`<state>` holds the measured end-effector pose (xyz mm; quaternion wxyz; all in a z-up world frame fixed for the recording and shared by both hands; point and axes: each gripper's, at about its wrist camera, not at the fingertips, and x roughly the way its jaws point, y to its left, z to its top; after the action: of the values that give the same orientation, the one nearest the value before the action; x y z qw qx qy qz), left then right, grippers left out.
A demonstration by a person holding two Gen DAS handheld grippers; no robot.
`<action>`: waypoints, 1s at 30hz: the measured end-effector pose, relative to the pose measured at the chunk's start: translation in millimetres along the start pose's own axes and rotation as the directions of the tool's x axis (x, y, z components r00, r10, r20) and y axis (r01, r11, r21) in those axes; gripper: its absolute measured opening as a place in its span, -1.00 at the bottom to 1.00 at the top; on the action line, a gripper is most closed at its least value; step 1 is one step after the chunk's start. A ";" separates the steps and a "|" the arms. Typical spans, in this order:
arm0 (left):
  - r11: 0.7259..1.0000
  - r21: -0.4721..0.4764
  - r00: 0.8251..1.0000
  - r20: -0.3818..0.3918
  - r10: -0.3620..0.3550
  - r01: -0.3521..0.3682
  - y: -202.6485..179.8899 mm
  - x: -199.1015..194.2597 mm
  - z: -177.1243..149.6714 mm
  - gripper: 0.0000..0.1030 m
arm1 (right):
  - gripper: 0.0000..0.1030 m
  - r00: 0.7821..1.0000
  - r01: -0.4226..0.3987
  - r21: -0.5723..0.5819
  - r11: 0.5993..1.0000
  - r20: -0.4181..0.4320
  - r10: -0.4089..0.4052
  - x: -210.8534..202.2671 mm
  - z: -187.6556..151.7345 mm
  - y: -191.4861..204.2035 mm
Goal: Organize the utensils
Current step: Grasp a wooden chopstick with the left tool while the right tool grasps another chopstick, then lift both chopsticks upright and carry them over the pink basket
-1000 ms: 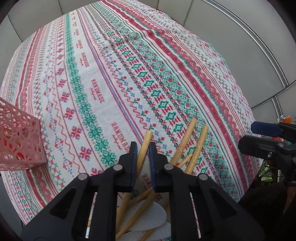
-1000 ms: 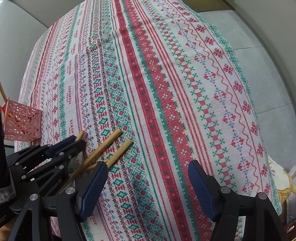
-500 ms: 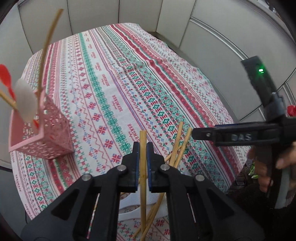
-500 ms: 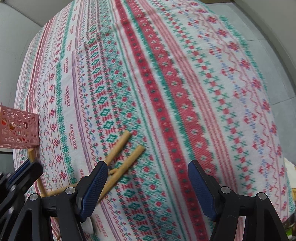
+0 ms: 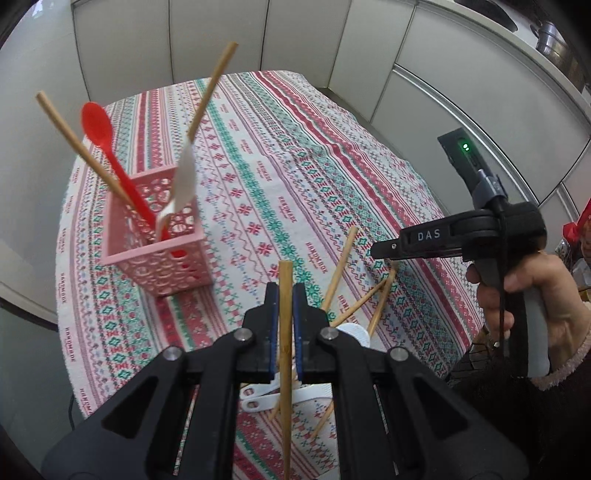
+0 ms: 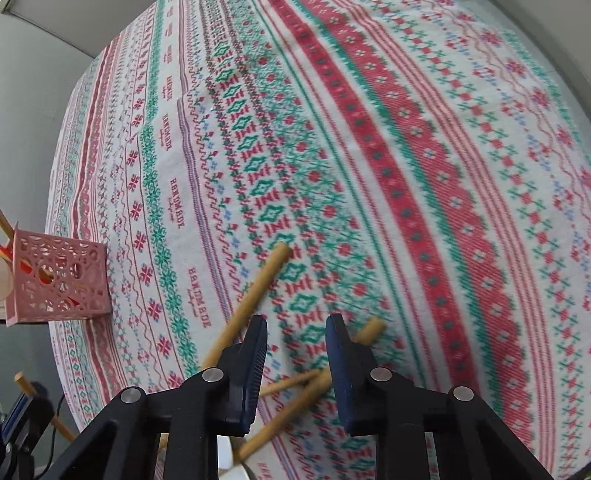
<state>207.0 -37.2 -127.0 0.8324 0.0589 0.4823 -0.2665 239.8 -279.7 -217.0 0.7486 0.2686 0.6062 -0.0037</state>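
My left gripper [image 5: 285,291] is shut on a bamboo stick [image 5: 284,354] and holds it above the table, right of a pink lattice basket [image 5: 162,254]. The basket holds a red spoon [image 5: 96,125], a white utensil [image 5: 183,181] and bamboo-handled pieces. My right gripper [image 6: 297,328] is open, jaws partly narrowed, over several bamboo sticks [image 6: 255,295] lying crossed on the patterned tablecloth [image 6: 406,147]. It also shows in the left wrist view [image 5: 382,251], above those sticks [image 5: 340,273]. White utensils [image 5: 280,395] lie under the left gripper.
The pink basket [image 6: 55,284] stands near the table's left edge in the right wrist view. Grey cabinet panels [image 5: 295,33] surround the table. The table's near edge drops off by the person's hand [image 5: 517,295].
The left gripper has lifted the bamboo stick and swung toward the basket. The right gripper has moved down over the remaining sticks and its jaws have narrowed.
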 end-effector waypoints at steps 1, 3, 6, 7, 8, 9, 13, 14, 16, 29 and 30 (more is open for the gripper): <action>1.000 -0.007 1.000 0.006 -0.001 0.001 4.1 -3.3 -0.8 -0.85 | -0.42 1.000 0.000 0.003 1.000 -0.002 0.000 1.7 1.3 1.2; 1.000 -0.019 1.000 0.016 0.000 0.001 11.1 -8.5 -2.0 -0.85 | -0.42 1.000 -0.005 0.015 1.000 -0.009 0.005 6.7 5.2 3.8; 0.999 -0.039 1.000 0.027 0.002 -0.001 19.9 -14.2 -3.8 -0.85 | -0.42 1.000 -0.010 0.038 0.999 -0.013 0.011 14.1 12.9 6.9; 0.999 -0.045 0.999 0.032 0.006 -0.005 23.4 -16.6 -4.4 -0.85 | -0.42 1.000 -0.013 0.043 0.999 -0.014 0.014 15.9 15.2 8.0; 0.999 -0.048 0.999 0.036 0.008 -0.007 24.7 -17.6 -5.0 -0.85 | -0.41 1.000 -0.019 0.053 0.998 -0.015 0.020 18.3 18.6 10.0; 0.999 -0.052 0.999 0.040 0.010 -0.008 26.6 -17.6 -5.3 -0.85 | -0.41 1.000 -0.025 0.060 0.998 -0.014 0.026 20.3 21.5 12.4; 0.998 -0.066 0.998 0.056 0.019 -0.015 35.5 -23.9 -6.4 -0.85 | -0.41 0.999 -0.045 0.077 0.996 -0.014 0.046 28.4 29.3 24.4; 0.998 -0.067 0.998 0.059 0.022 -0.018 37.2 -25.5 -7.0 -0.85 | -0.41 0.999 -0.046 0.079 0.996 -0.013 0.048 32.9 32.9 30.5; 0.997 -0.076 0.997 0.065 0.027 -0.022 42.2 -27.9 -8.0 -0.85 | -0.41 0.999 -0.034 0.075 0.997 -0.001 0.034 36.8 36.6 38.3; 0.991 -0.124 0.997 0.056 0.053 -0.045 61.3 -27.4 -9.2 -0.84 | -0.70 0.983 0.136 0.043 0.990 0.115 -0.140 47.4 42.8 71.1; 0.990 -0.129 0.997 0.056 0.058 -0.050 61.6 -27.2 -9.0 -0.85 | -0.73 0.985 0.120 0.061 0.991 0.115 -0.127 46.6 44.0 67.5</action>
<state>220.2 28.9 -118.8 0.8553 0.0108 0.4716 -0.2143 314.4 -224.9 -227.3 0.7742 0.2497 0.5757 -0.0823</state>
